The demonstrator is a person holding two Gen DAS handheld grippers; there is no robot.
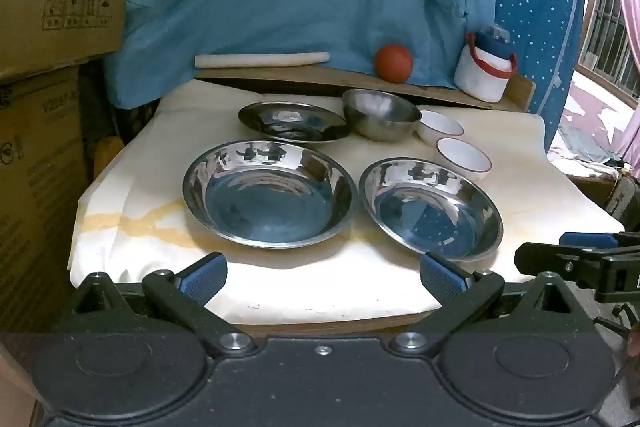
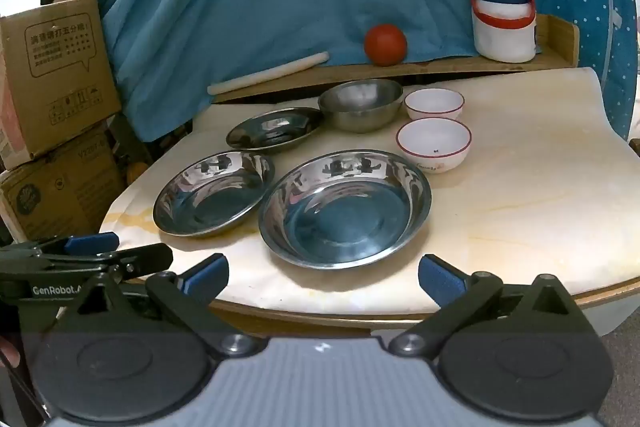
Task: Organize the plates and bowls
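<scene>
left gripper [image 1: 322,277]: fingers spread wide, nothing held | right gripper [image 2: 323,277]: fingers spread wide, nothing held | three steel plates [image 1: 270,193], steel bowl [image 1: 380,113], two white bowls [image 1: 464,159] set on table [image 1: 132,155]

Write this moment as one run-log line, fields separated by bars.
left gripper: open, empty | right gripper: open, empty | steel plates, steel bowl, white bowls: unstacked on table | stage: not started

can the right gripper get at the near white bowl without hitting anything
Probably yes. The right gripper is open and empty at the table's near edge, and the near white bowl sits apart, with bare table to its right. The big steel plate lies just in front.
</scene>
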